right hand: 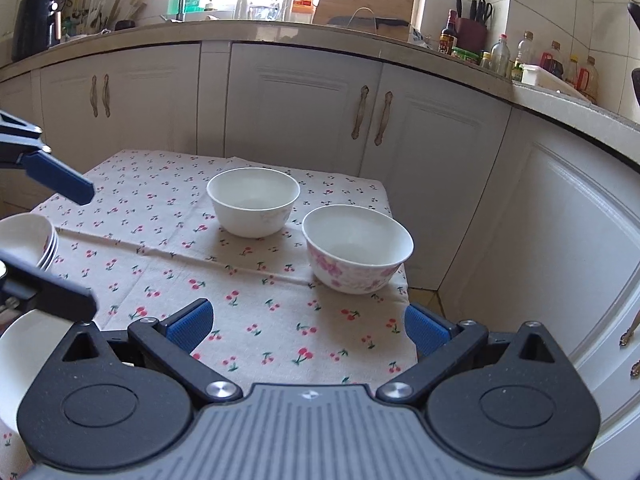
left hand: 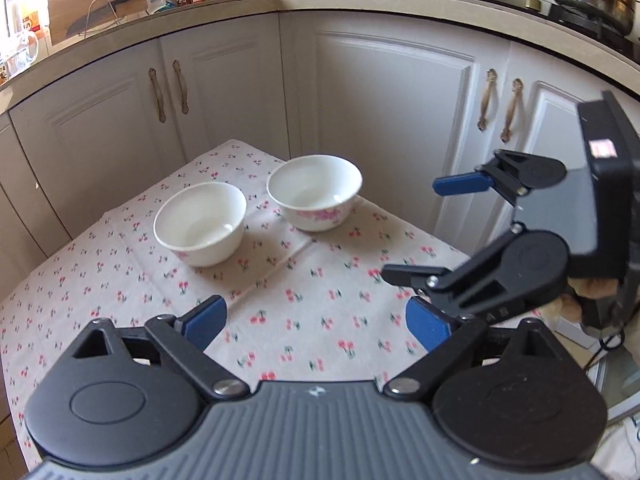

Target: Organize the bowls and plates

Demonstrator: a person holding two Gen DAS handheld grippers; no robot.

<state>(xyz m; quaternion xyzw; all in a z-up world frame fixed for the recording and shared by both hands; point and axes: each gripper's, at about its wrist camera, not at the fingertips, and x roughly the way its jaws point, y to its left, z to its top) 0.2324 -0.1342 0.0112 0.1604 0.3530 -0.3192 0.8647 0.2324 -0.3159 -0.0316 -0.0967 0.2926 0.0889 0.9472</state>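
Both grippers empty, left gripper and right gripper jaws wide, two loose bowls on the table: take near floral bowl by its rim, nest into plain bowl, lift straight.

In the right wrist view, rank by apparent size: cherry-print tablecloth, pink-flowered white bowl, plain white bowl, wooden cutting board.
1. Cherry-print tablecloth.
2. Pink-flowered white bowl and plain white bowl: look alike; the flowered one is nearer, so unranked.
3. Wooden cutting board, far off.
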